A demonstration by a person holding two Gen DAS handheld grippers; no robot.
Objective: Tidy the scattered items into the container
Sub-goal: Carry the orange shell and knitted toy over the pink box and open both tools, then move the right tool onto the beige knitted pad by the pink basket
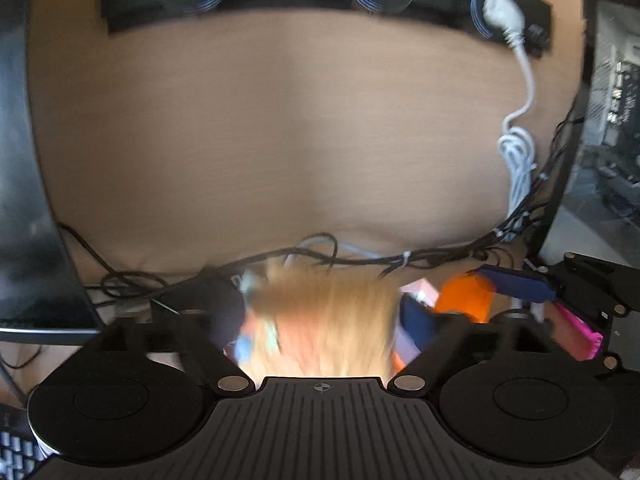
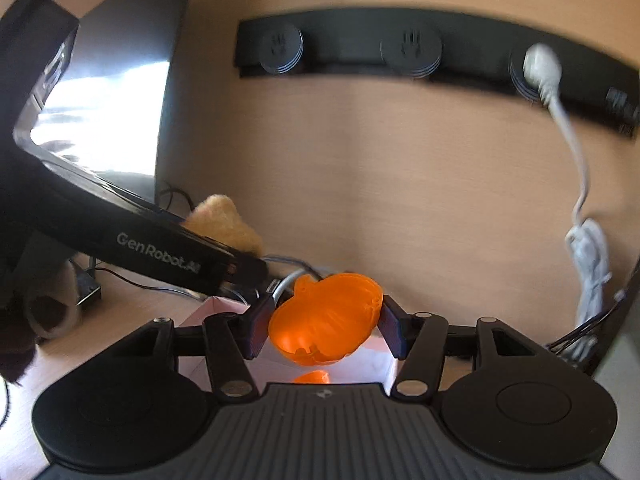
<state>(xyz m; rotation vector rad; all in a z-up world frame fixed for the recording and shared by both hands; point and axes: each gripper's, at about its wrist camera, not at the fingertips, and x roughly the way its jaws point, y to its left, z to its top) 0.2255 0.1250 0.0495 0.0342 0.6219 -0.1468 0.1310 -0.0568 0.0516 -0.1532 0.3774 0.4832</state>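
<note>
The right tool holds an orange plastic pumpkin shell between its two blue pads, one pad at each side of the shell. It hangs right above a pale pink box, the container, and a smaller orange piece already lies inside the box, below the shell. The left tool shows in the right wrist view as a long black finger crossing to the left of the box; its jaws stand wide. In its own view a fuzzy yellow plush toy sits between them, too blurred to tell whether it still touches a pad; it looks let go over the box. In the same view the box lies just right of the toy.

Beyond the box a bundle of dark cables runs along the bench, and past that a tan wall carries a black socket strip with a white plug and cord. A dark monitor stands left of the box.

The step in hand looks like the drop: both tools are delivering items into the box. Next, the right tool should open so the shell falls beside the orange piece, while the left tool clears away from the box without dragging the toy out.
</note>
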